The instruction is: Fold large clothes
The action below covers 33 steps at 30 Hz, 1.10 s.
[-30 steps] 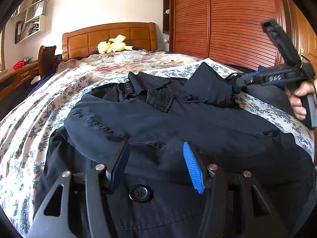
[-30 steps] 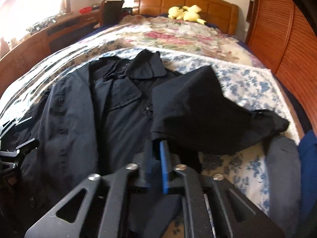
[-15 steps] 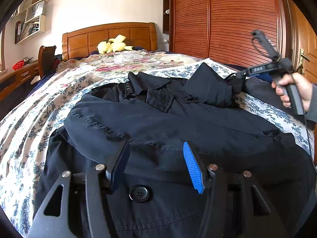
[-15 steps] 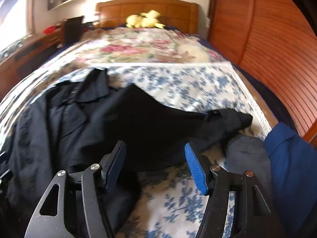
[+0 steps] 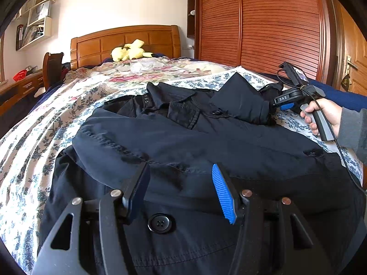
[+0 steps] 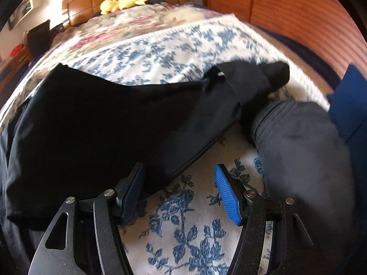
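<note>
My left gripper [image 5: 181, 190] hangs low over the dark navy buttoned coat [image 5: 183, 142], its blue ribbed pads about half apart and clamped on nothing; a round black button [image 5: 159, 224] lies just below the gap between them. My right gripper [image 6: 180, 192] also has its pads spread and holds nothing: its left pad sits at the hem of the coat's folded-over black sleeve [image 6: 137, 119], its right pad above the bare white bedspread with blue flowers [image 6: 183, 229], and I cannot tell whether either touches. From the left wrist view, my right hand [image 5: 321, 114] grips that tool near the bed's right edge, beside the sleeve's cuff. The coat lies spread flat across the near half of the bed, collar toward the headboard. A grey garment [image 6: 302, 142] sits at the right edge beside the cuff. Farther up lies a pink floral quilt [image 5: 137, 71], then a yellow plush toy [image 5: 128, 51] against the wooden headboard [image 5: 123, 40]. Slatted reddish wooden wardrobe doors [image 5: 275, 23] line the right wall.
</note>
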Each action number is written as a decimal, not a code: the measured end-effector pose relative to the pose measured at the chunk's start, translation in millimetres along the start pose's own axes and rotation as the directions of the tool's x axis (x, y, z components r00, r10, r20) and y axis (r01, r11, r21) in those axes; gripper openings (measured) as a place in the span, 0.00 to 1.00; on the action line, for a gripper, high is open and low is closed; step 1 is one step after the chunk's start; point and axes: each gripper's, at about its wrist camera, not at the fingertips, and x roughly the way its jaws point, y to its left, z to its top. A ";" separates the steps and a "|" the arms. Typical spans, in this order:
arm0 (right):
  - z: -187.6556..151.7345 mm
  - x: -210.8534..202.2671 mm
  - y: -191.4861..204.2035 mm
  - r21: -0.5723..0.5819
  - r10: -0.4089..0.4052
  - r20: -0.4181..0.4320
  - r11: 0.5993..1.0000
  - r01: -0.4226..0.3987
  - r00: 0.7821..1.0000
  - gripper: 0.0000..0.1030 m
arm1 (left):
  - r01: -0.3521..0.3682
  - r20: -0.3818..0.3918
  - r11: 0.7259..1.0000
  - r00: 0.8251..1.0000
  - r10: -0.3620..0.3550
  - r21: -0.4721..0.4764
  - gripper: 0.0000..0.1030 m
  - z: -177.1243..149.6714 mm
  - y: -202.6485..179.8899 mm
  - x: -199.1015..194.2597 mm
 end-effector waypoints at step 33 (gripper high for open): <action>-14.0 -189.0 179.7 -0.458 0.319 0.263 0.872 -0.173 0.910 0.02 | -0.029 0.092 0.998 0.995 0.034 -0.051 0.54 6.7 39.9 -70.4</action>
